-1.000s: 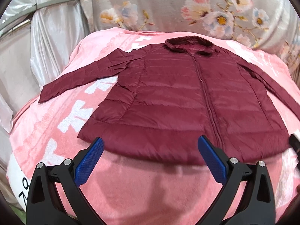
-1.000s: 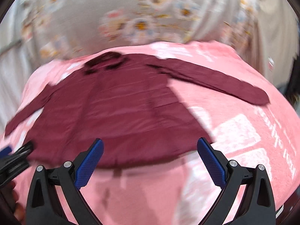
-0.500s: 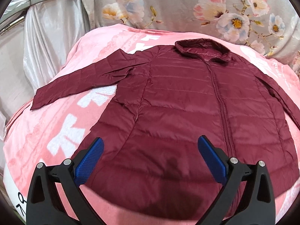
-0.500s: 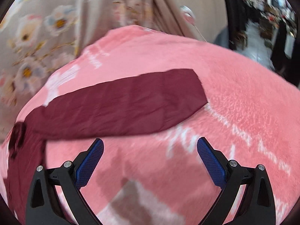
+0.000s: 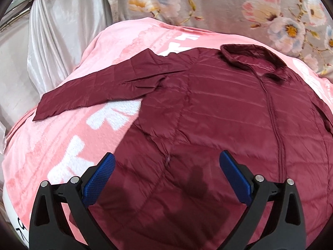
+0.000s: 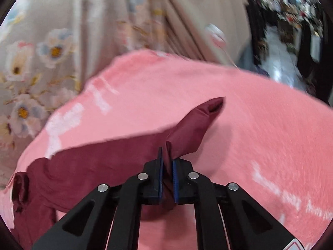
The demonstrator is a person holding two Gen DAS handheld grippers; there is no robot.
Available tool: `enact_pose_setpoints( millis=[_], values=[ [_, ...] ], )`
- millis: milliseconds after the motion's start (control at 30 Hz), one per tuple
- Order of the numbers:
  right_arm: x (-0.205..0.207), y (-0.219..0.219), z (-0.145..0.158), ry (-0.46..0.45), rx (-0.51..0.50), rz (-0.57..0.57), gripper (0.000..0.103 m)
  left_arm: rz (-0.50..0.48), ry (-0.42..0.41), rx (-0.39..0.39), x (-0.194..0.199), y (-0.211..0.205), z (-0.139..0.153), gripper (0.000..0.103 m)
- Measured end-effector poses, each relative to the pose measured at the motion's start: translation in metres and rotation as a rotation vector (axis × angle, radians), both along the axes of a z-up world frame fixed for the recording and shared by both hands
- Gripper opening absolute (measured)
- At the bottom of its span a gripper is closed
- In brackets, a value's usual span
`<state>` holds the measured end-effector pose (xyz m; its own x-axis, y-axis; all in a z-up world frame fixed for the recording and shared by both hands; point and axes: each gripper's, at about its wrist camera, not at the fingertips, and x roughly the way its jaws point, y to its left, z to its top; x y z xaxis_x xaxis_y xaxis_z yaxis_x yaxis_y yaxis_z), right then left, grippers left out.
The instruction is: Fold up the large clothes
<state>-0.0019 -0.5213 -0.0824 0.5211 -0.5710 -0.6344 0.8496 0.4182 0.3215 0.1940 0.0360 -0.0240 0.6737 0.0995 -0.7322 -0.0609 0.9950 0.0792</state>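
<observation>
Left gripper (image 5: 166, 169): jaws spread wide, holding nothing, poised over the jacket (image 5: 218, 114); jacket lies flat and zipped on the pink blanket (image 5: 62, 141), one sleeve (image 5: 100, 89) stretched out leftward; right gripper (image 6: 166, 162): jaws clamped on the other sleeve (image 6: 187, 131), its cuff lifted off the blanket.

My left gripper (image 5: 166, 166) spread wide, hovering, my right gripper (image 6: 166, 162) pinched shut on the sleeve (image 6: 187, 129)
</observation>
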Motion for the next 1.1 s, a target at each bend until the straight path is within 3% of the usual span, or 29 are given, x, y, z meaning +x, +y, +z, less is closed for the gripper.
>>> enact_pose_setpoints(
  millis=[100, 200, 300, 433, 600, 767, 800, 833, 900, 1000, 1100],
  values=[
    [0.045, 0.035, 0.047, -0.047, -0.102, 0.144, 0.007, 0.017, -0.007, -0.001, 0.005, 0.005, 0.002, 0.098],
    [0.106, 0.096, 0.088, -0.085, -0.189, 0.368, 0.007, 0.033, -0.006, -0.012, 0.010, 0.013, 0.003, 0.098],
    [0.172, 0.179, 0.107, -0.103, -0.214, 0.656, 0.007, 0.048, 0.004, -0.023, 0.015, 0.021, 0.001, 0.098],
    [0.230, 0.271, 0.096, -0.076, -0.163, 0.940, 0.007, 0.068, 0.018, -0.048, 0.017, 0.035, -0.002, 0.098],
    [0.269, 0.376, 0.045, 0.054, -0.093, 1.192, 0.007, 0.085, 0.028, -0.061, 0.022, 0.051, -0.007, 0.098],
    [0.278, 0.425, 0.008, 0.185, -0.069, 1.312, 0.020, 0.070, 0.048, -0.134, 0.029, 0.062, -0.009, 0.098],
    [0.276, 0.427, 0.009, 0.195, -0.077, 1.317, 0.028, 0.056, 0.054, -0.167, 0.032, 0.063, -0.008, 0.098],
    [0.265, 0.424, 0.015, 0.180, -0.084, 1.326, 0.043, 0.039, 0.056, -0.200, 0.034, 0.064, -0.006, 0.098],
    [0.244, 0.418, 0.032, 0.107, -0.085, 1.323, 0.060, -0.001, 0.065, -0.274, 0.039, 0.060, 0.000, 0.098],
    [0.213, 0.380, 0.056, 0.047, -0.089, 1.246, 0.061, -0.065, 0.078, -0.373, 0.049, 0.048, 0.008, 0.098],
    [0.196, 0.332, 0.066, 0.031, -0.060, 1.137, 0.061, -0.133, 0.142, -0.476, 0.072, 0.023, 0.004, 0.098]
  ],
)
